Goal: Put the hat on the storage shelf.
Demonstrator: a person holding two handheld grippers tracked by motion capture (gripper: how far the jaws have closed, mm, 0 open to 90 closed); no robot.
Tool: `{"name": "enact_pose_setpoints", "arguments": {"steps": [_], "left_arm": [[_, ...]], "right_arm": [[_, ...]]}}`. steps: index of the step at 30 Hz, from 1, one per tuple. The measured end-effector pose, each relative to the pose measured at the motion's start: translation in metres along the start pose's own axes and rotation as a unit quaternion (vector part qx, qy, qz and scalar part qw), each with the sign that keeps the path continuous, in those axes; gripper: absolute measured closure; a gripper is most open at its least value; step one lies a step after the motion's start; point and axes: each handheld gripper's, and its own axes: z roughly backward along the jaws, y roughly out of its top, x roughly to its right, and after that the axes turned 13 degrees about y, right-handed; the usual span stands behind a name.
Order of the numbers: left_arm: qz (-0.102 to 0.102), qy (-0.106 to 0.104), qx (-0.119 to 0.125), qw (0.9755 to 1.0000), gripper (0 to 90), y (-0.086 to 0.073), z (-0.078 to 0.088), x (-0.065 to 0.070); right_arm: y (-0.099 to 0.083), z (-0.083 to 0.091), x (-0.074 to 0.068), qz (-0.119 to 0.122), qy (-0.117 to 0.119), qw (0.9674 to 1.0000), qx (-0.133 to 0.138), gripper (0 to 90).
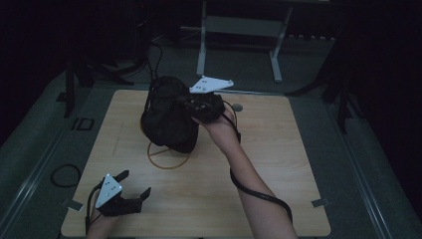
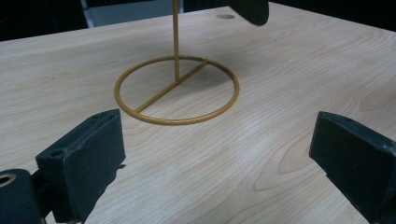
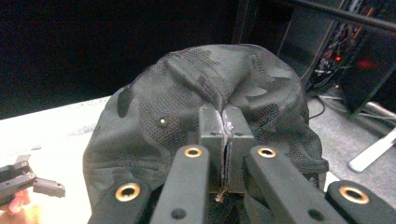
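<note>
A dark camouflage mesh cap (image 1: 166, 117) hangs over the far middle of the wooden table (image 1: 278, 164). My right gripper (image 1: 188, 103) comes at it from the right and is shut on a fold of its fabric; in the right gripper view the jaws (image 3: 226, 126) pinch the cap (image 3: 187, 84) tightly. Under the cap stands a yellow wire stand, with its ring base (image 1: 155, 160) on the table and a thin upright post (image 2: 176, 46). My left gripper (image 1: 135, 182) rests near the front left corner, open with nothing in it (image 2: 219, 154), and faces the ring base (image 2: 177, 122).
A small round hole (image 1: 237, 107) is set in the table behind the right hand. A black cable loop (image 1: 64, 174) lies on the floor at the left. A metal frame with white legs (image 1: 201, 50) stands beyond the table. Tape marks (image 1: 320, 202) sit near the front corners.
</note>
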Motion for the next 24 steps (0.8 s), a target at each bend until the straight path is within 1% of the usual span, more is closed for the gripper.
{"name": "enact_pose_setpoints", "arguments": {"steps": [3,5,6,8,11,13,14,15,19,20,24], "left_arm": [[0.004,-0.001,0.001,1.0,4.0,0.0,0.0,0.0],[0.002,0.0,0.002,1.0,4.0,0.0,0.0,0.001],[0.0,0.0,0.001,1.0,4.0,0.0,-0.001,0.002],[0.0,-0.002,0.0,1.0,4.0,0.0,-0.001,0.004],[-0.001,-0.006,-0.001,1.0,4.0,0.0,-0.002,0.005],[0.0,-0.007,-0.001,1.0,4.0,-0.001,-0.002,0.005],[0.003,-0.006,-0.001,1.0,4.0,-0.001,-0.002,0.005],[0.004,-0.006,-0.001,1.0,4.0,0.0,-0.002,0.004],[0.012,-0.007,0.001,0.9999,4.0,-0.001,-0.001,0.002],[0.011,-0.007,0.0,0.9999,4.0,-0.001,-0.001,0.002],[0.012,-0.009,0.0,0.9999,4.0,-0.001,-0.001,0.002]], "right_arm": [[-0.001,-0.007,0.003,-0.01,0.007,0.9999,-0.003,88.7],[-0.002,-0.011,0.002,-0.011,0.003,0.9999,-0.002,88.6],[-0.002,-0.013,0.002,-0.01,0.005,0.9999,-0.005,88.6],[-0.002,-0.018,0.003,-0.017,0.009,0.9998,-0.008,88.6],[-0.003,-0.024,0.004,-0.02,0.014,0.9996,-0.015,88.4],[-0.004,-0.025,0.004,-0.019,0.01,0.9996,-0.017,88.1],[-0.004,-0.027,0.003,-0.021,0.006,0.9996,-0.017,86.5],[-0.005,-0.028,0.004,-0.025,0.018,0.9995,-0.011,81.9],[-0.007,-0.034,0.004,-0.032,0.037,0.9987,-0.016,76.1],[-0.008,-0.035,0.004,-0.031,0.035,0.9988,-0.016,72.6],[-0.009,-0.037,0.005,-0.034,0.034,0.9986,-0.023,70.9]]}}
